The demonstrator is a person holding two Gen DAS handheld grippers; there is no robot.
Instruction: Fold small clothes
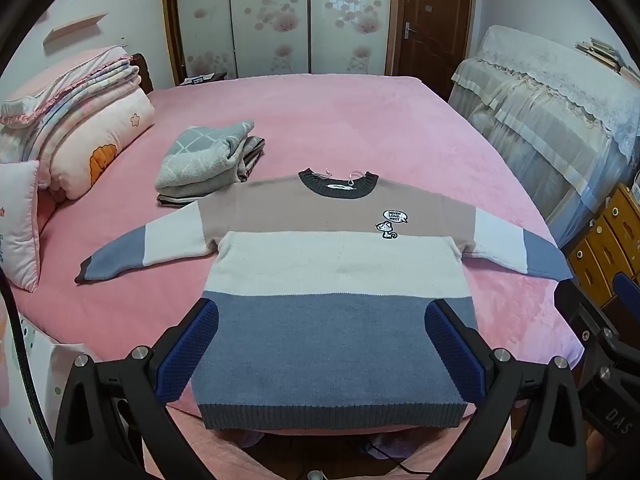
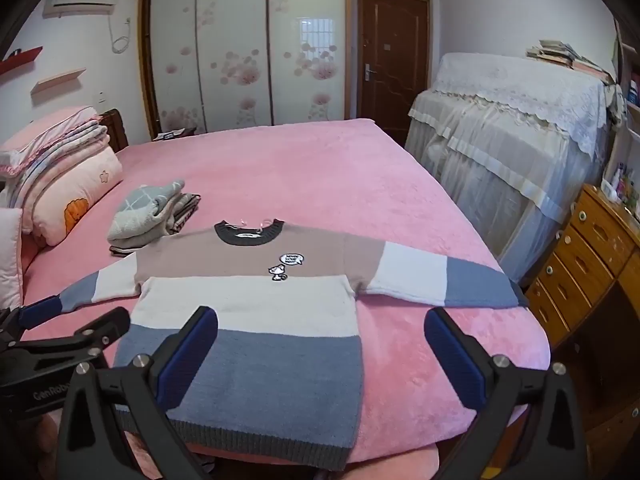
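Observation:
A small striped sweater (image 1: pixel 336 264) lies flat and face up on the pink bed (image 1: pixel 320 120), sleeves spread to both sides, its grey hem at the bed's near edge. Bands run tan, white, blue from the dark collar down. My left gripper (image 1: pixel 322 312) hovers open over the blue band, with nothing pinched between its blue pads. My right gripper (image 2: pixel 320 320) is open too, above the sweater's (image 2: pixel 248 312) right side and the bare blanket beside it. The left gripper's fingers (image 2: pixel 38 314) show at the left edge of the right wrist view.
A stack of folded clothes (image 1: pixel 208 164) sits behind the sweater's left sleeve. Folded quilts and pillows (image 1: pixel 76 128) are piled at the bed's left. A cloth-draped piece of furniture (image 2: pixel 508 152) and a wooden drawer chest (image 2: pixel 588 264) stand on the right.

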